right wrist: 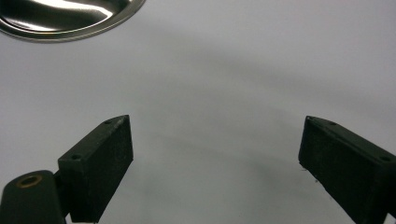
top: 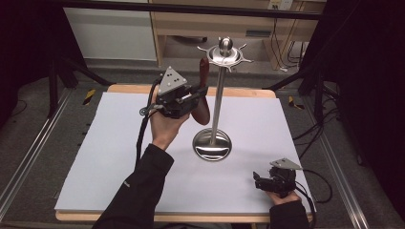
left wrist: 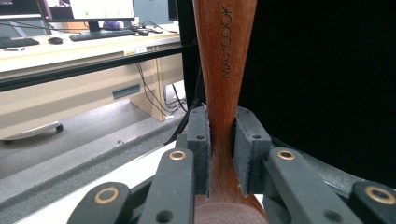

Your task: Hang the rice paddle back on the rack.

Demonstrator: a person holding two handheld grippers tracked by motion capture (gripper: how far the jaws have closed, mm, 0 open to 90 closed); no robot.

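**Wooden spoon held up beside the rack**

Left gripper view looks straight up the spoon [left wrist: 223,93]: the two black fingers [left wrist: 201,144] are closed tight on its narrow neck, pads pressing the wood from either side, with the handle rising away from them and the rounded bowl end just below. From the high view, the left gripper [top: 193,98] holds the spoon [top: 204,93] nearly upright, its long axis running top to bottom, just to the left of the steel pole of the rack [top: 218,81]. The handle tip stands close under the rack's hooked crown, a little to its left, so I judge the coming move turns on carrying that upper end rightward to a hook. The left hand is far nearer the rack than the other. The right gripper [top: 262,183] rests low on the white surface [top: 119,157] near the front right corner, fingers [right wrist: 100,163] spread wide with nothing between them, pointing toward the rack's round base [right wrist: 65,18].
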